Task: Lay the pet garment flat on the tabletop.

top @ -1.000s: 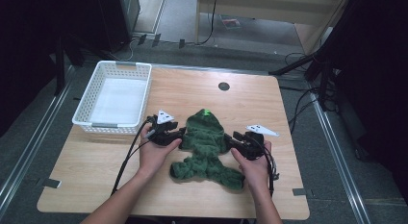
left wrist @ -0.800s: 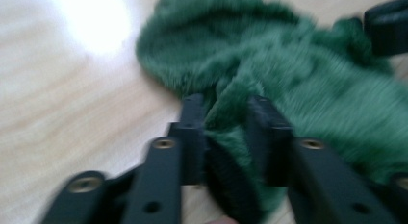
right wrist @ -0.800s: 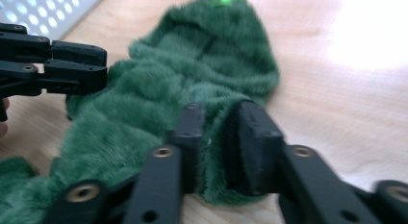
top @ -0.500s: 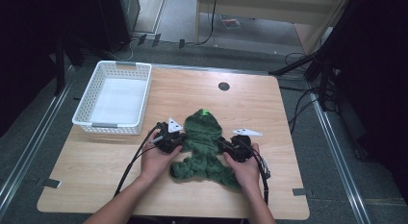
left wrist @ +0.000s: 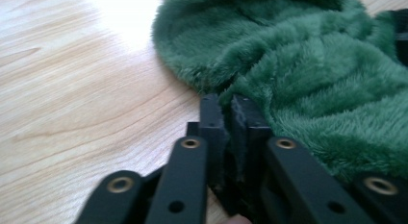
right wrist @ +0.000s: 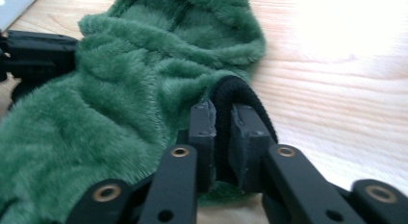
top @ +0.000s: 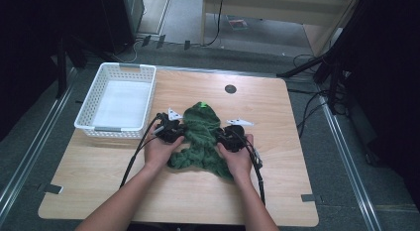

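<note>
While a person works at a light wooden table (top: pixel 277 181), a fluffy dark-green plush garment (top: pixel 200 139) lies bunched at its middle, just right of a white plastic mesh basket (top: pixel 119 99). Soft, light and limp, it should sag and slide — best taken at its edges. The left gripper (left wrist: pixel 223 113) is clenched on a furry hem beside the basket; the right gripper (right wrist: pixel 219 125), on the garment's far side, pinches a black ribbed cuff (right wrist: pixel 240 96).
</note>
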`<act>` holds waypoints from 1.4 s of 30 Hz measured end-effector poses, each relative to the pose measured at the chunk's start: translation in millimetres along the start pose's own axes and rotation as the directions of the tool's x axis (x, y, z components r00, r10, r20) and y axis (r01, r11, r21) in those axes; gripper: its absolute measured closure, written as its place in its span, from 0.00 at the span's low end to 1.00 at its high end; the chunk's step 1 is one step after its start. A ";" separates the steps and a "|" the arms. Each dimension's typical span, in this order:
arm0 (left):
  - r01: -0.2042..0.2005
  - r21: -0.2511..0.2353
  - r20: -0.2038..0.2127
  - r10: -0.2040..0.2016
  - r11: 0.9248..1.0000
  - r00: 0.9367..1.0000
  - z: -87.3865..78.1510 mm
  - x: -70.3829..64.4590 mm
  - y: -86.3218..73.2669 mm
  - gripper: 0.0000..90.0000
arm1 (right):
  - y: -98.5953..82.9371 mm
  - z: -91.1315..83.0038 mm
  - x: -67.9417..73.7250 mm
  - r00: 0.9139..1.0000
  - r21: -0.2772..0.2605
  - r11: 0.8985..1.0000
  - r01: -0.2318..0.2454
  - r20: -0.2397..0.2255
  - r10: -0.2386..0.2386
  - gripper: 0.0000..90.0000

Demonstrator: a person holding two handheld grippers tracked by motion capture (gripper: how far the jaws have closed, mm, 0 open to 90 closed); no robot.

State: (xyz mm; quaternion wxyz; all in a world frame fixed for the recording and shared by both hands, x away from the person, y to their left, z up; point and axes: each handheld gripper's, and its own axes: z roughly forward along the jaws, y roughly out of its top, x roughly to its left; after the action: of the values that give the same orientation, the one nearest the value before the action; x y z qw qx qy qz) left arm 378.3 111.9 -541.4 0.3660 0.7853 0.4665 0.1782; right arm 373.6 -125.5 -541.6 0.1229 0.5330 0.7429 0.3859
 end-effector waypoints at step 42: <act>-0.018 -0.101 -0.006 0.018 0.995 1.000 -4.9 0.3 -13.1 0.79 | 59.5 -4.3 -39.7 0.994 -0.095 0.995 -0.032 -0.105 0.022 0.58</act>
State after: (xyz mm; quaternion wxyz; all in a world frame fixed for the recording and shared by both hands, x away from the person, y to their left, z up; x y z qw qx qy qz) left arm 367.5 118.0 -547.8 0.4026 0.7695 0.4506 0.2068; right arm 428.4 -154.6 -505.8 0.1045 0.5157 0.7214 0.4503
